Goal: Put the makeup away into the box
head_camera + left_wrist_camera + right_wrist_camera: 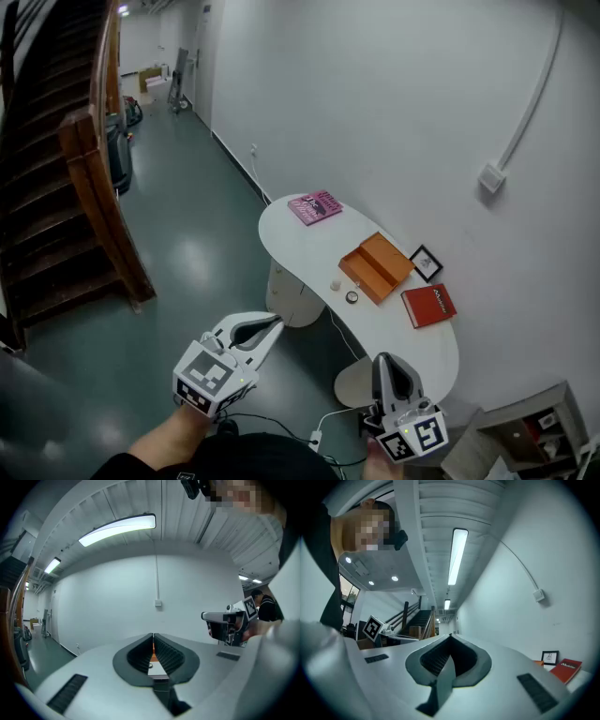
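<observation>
Both closed tight, empty: left gripper (275, 325), right gripper (385, 364), short of tabletop (300, 246). Open jaws early; approach makeup jar (352, 297) at front edge, beside box (376, 266), squarely.

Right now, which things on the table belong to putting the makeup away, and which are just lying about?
For the job: open orange box; small pale jar; small round dark-rimmed item.
Lying about: pink book; red book; small black-framed picture.

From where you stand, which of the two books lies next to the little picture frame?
The red book, right beside the frame; the pink book lies at the table's far end.
</observation>
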`<state>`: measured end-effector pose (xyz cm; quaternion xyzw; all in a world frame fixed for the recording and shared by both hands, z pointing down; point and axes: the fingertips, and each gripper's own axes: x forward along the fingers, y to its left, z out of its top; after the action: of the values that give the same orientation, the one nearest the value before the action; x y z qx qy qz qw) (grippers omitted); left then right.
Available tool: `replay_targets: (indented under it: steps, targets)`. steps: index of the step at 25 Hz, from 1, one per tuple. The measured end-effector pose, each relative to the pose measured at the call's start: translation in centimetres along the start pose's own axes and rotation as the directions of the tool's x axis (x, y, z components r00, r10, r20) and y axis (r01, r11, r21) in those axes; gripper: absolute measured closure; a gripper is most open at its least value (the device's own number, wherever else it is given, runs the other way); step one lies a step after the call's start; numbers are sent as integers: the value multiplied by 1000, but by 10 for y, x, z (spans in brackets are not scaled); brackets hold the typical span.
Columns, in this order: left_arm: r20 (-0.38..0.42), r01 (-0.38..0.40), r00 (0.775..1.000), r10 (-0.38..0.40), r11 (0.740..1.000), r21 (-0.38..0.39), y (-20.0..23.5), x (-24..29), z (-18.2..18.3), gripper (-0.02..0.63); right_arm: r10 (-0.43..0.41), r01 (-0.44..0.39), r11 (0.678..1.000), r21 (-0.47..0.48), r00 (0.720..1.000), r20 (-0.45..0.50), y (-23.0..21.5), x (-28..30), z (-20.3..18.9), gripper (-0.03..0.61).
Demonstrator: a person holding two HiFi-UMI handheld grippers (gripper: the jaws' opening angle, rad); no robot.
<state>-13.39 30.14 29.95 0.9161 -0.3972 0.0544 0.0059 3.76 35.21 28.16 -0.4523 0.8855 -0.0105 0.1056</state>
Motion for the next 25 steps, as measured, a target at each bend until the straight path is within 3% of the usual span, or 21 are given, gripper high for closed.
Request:
replay_targets:
  steps: [13, 18, 25]
  targets:
    - [7, 21, 1000, -20, 1000, -19, -38, 17, 1, 595, -35, 35, 999, 15, 999, 3, -22, -48, 8, 545]
    - [-2, 44, 999, -44, 999, -15, -66, 34, -6, 595, 48, -49, 998, 33, 998, 28, -24, -69, 12, 543]
    - [-15, 37, 999, -37, 999, -22, -96, 43, -12, 595, 128, -126, 989, 73, 992, -17, -25, -88, -6, 541]
